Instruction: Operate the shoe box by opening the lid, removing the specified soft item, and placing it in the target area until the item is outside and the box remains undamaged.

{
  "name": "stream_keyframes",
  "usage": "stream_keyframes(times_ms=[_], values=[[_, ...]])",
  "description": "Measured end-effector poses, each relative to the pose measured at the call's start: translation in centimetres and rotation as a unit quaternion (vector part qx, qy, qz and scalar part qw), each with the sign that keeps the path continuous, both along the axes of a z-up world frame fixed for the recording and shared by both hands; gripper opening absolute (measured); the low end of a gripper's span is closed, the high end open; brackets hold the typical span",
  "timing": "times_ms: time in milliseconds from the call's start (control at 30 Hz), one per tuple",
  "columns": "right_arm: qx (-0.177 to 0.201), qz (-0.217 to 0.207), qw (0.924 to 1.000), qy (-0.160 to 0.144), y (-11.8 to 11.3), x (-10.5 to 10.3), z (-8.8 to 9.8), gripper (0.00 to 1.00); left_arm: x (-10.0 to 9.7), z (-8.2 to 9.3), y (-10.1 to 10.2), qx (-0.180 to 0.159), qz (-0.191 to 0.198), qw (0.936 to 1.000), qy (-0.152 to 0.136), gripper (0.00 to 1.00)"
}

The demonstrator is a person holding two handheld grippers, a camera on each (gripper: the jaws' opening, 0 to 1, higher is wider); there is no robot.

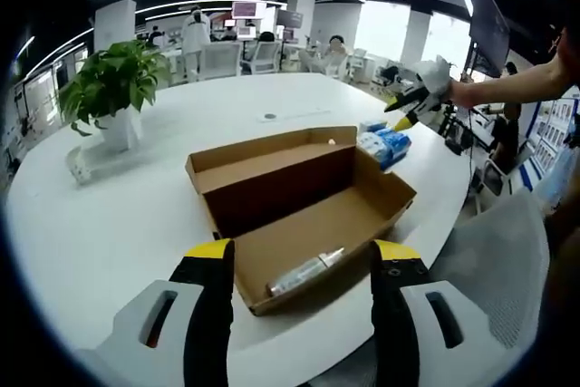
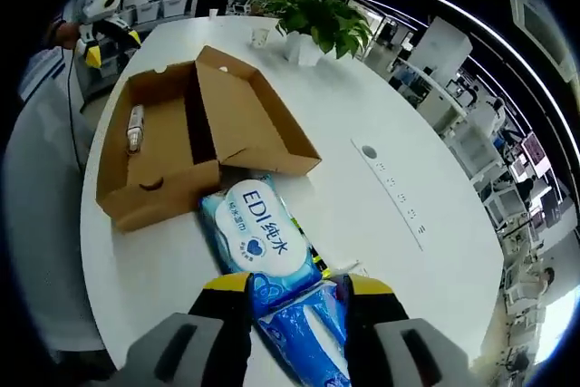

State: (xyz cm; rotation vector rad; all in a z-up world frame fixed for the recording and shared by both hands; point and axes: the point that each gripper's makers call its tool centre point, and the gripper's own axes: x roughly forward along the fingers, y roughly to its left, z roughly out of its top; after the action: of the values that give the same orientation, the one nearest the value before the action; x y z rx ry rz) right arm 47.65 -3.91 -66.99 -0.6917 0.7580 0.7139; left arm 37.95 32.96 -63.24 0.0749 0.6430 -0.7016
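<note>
An open cardboard shoe box (image 1: 299, 197) lies on the white table with its lid folded back. A small clear bottle (image 1: 306, 272) rests on its floor near the front wall. My left gripper (image 1: 304, 256) is open, its yellow tips either side of the box's near end. Two blue wet-wipe packs (image 1: 385, 144) lie just behind the box. In the right gripper view the labelled pack (image 2: 254, 242) lies against the box (image 2: 181, 133), and the second pack (image 2: 304, 328) shows between the jaws. My right gripper (image 2: 297, 285) is open above them. It also appears raised on a person's arm as the right gripper (image 1: 412, 106).
A potted plant (image 1: 113, 88) in a white pot stands at the table's left. A round socket cover (image 1: 269, 117) sits in the tabletop beyond the box. A mesh chair (image 1: 507, 260) stands at the right edge. The left gripper (image 2: 104, 6) shows past the box. Desks and people are far behind.
</note>
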Motion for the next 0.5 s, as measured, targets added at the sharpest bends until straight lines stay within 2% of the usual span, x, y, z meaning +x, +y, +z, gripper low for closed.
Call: stream_keyframes(times_ms=[500], values=[[0.045,-0.023,0.9986,-0.010,4.9,-5.5,0.8,0.37,0.3,-0.4,-1.3,-0.012,-0.045,0.9989,0.003,0.60]])
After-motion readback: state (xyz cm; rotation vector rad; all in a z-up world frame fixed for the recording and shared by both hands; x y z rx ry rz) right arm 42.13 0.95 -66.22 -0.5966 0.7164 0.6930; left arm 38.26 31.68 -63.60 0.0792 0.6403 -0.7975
